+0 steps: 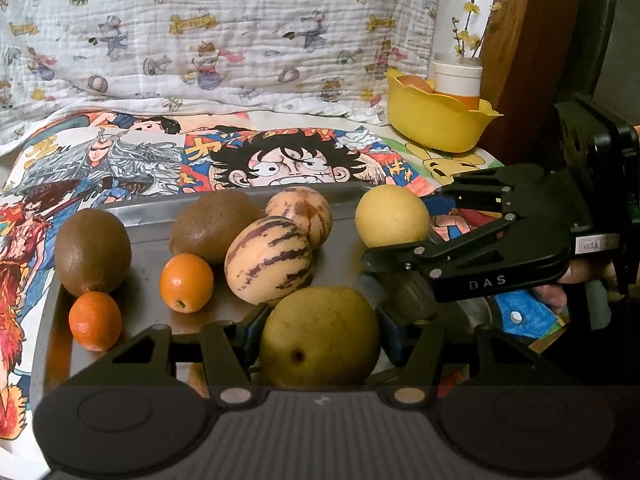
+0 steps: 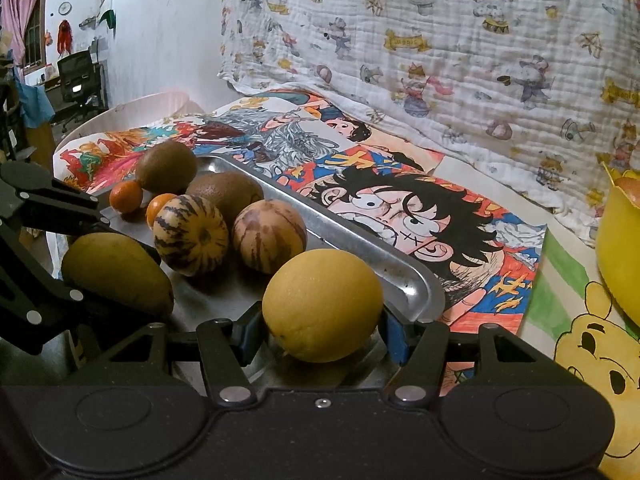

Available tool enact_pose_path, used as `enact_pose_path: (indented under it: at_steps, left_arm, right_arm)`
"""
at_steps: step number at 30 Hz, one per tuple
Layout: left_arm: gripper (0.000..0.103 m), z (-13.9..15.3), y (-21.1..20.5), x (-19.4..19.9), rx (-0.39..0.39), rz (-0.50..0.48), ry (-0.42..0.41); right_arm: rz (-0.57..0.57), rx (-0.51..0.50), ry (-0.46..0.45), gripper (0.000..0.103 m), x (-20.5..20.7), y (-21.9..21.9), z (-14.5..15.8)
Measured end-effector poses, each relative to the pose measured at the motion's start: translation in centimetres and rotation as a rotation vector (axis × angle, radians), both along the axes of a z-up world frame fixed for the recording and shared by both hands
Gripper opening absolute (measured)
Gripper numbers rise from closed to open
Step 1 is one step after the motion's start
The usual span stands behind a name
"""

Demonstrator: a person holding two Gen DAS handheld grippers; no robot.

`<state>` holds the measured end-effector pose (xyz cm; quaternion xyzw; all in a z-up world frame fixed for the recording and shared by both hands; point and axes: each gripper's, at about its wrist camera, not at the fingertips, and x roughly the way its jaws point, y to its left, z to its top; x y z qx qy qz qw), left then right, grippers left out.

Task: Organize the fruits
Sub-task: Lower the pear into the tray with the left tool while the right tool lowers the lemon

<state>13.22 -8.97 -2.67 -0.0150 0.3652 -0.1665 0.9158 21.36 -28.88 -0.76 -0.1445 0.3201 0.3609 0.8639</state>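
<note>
A metal tray (image 1: 160,208) holds two brown kiwis (image 1: 92,250), two striped melons (image 1: 268,266) and two small oranges (image 1: 186,282). My left gripper (image 1: 320,320) is shut on a greenish-yellow pear (image 1: 320,344) at the tray's near edge, with blue pads against both its sides. In the right wrist view, my right gripper (image 2: 322,320) is shut on a round yellow citrus fruit (image 2: 322,300) at the tray's right end (image 2: 400,276). Each gripper shows in the other's view: the right gripper (image 1: 400,228) at the right, the left gripper (image 2: 108,264) at the left with the pear (image 2: 116,268).
A yellow bowl (image 1: 436,120) stands at the back right with an orange fruit and a white cup in it; its wall (image 2: 618,248) fills the right edge. Cartoon drawings (image 1: 280,160) cover the table around the tray. A printed quilt (image 1: 220,32) hangs behind.
</note>
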Motion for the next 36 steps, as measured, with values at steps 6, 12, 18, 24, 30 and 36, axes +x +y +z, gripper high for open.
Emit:
enact_pose_path:
  at_steps: [6,12,18,24,30,36]
  left_arm:
    - [0.062,0.0,0.0,-0.2,0.014,-0.004,-0.004]
    - [0.069,0.1,0.1,-0.5,0.009,-0.002,-0.002]
    - [0.075,0.2,0.4,-1.1,-0.011,0.005,0.006]
    - [0.081,0.5,0.8,-2.0,-0.028,0.013,0.002]
    - [0.085,1.1,1.1,-3.0,-0.04,0.021,-0.014]
    - [0.09,1.8,1.8,-4.2,-0.064,0.045,-0.037]
  right_arm:
    - [0.002,0.002,-0.002,0.062,-0.1,0.0,0.1]
    - [0.0,0.007,-0.01,0.063,-0.4,0.0,0.5]
    - [-0.016,0.025,-0.015,0.07,-0.9,-0.3,0.9]
    - [-0.043,0.047,-0.015,0.076,-1.5,-0.7,1.3]
    - [-0.076,0.076,-0.019,0.082,-2.3,-1.3,1.9]
    - [-0.116,0.112,-0.02,0.087,-3.1,-1.7,2.5]
